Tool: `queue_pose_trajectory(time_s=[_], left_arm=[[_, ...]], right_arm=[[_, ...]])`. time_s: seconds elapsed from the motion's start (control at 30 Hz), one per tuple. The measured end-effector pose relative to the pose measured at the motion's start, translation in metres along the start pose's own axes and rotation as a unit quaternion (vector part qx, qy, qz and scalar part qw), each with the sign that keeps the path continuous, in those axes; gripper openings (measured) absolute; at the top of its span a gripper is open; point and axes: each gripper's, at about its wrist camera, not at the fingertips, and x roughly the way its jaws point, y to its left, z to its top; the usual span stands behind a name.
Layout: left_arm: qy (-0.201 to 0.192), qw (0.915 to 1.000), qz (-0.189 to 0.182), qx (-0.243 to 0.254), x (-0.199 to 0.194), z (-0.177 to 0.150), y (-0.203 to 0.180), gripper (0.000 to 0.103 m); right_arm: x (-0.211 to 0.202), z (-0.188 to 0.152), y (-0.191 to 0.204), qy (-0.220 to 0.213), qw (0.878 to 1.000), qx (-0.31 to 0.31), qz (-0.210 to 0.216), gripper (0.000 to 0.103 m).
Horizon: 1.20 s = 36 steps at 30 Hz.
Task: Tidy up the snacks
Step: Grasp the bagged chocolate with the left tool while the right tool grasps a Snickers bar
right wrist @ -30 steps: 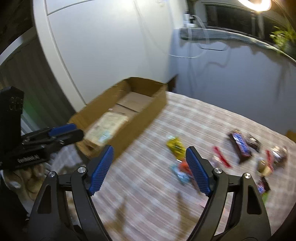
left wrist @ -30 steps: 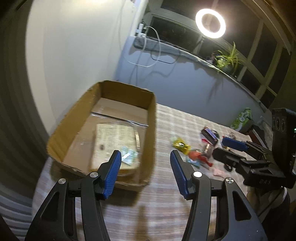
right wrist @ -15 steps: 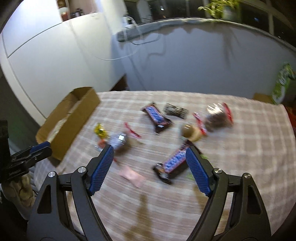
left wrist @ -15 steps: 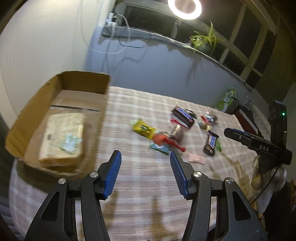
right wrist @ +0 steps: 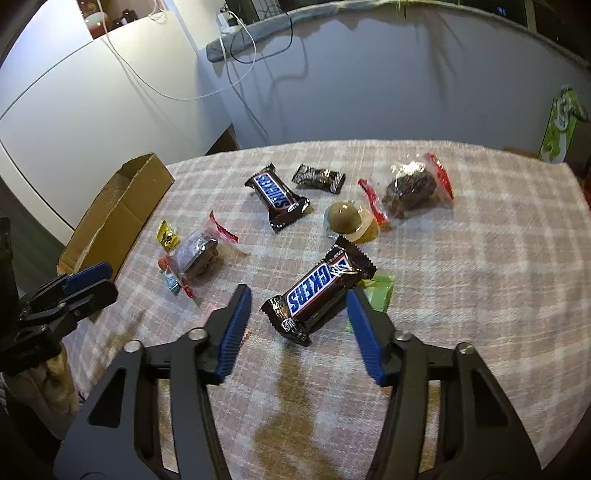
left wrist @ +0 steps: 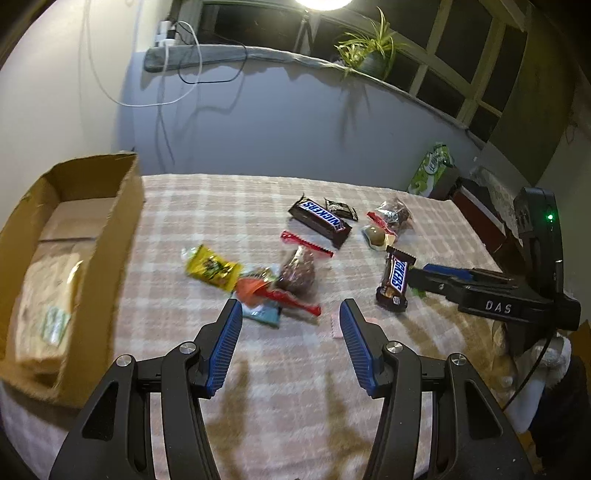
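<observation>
A potted plant (left wrist: 369,51) stands on the window ledge (left wrist: 236,51), near the bright lamp (left wrist: 321,3) at the top edge. White and dark cables (left wrist: 177,74) hang from the ledge down the pale wall (left wrist: 280,122). A green carton (left wrist: 430,171) stands beyond the checked cloth (left wrist: 207,206) covering the surface.

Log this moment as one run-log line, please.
phase: reaching | right gripper: jaws closing around near Snickers bar, pads not yet touching | left gripper: open, empty | cardboard box: left of the loose snacks
</observation>
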Motion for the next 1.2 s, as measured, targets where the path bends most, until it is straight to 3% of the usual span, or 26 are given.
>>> queue_pose_trajectory(time_s=[0.5, 0.77, 0.9, 1.2], left_arm=[[0.030, 0.9989, 0.008, 0.036, 0.052, 0.019, -0.009, 0.054], [0.042, 0.9975, 0.007, 0.056, 0.068, 0.023, -0.011, 0.040], [0.047, 0.9965, 0.002, 0.069, 0.073, 0.022, -0.018, 0.033], [0.039, 0.9968, 0.011, 0.069, 0.071, 0.021, -0.020, 0.030]], right_arm=[[0.039, 0.012, 0.001, 0.035, 0.999, 0.002, -0.018, 0.049], [0.049, 0.015, 0.015, 0.042, 0.997, -0.045, -0.048, 0.049], [0.049, 0.014, 0.018, 0.044, 0.995, -0.059, -0.060, 0.041], [0.045, 0.013, 0.014, 0.041, 0.997, -0.049, -0.053, 0.033]])
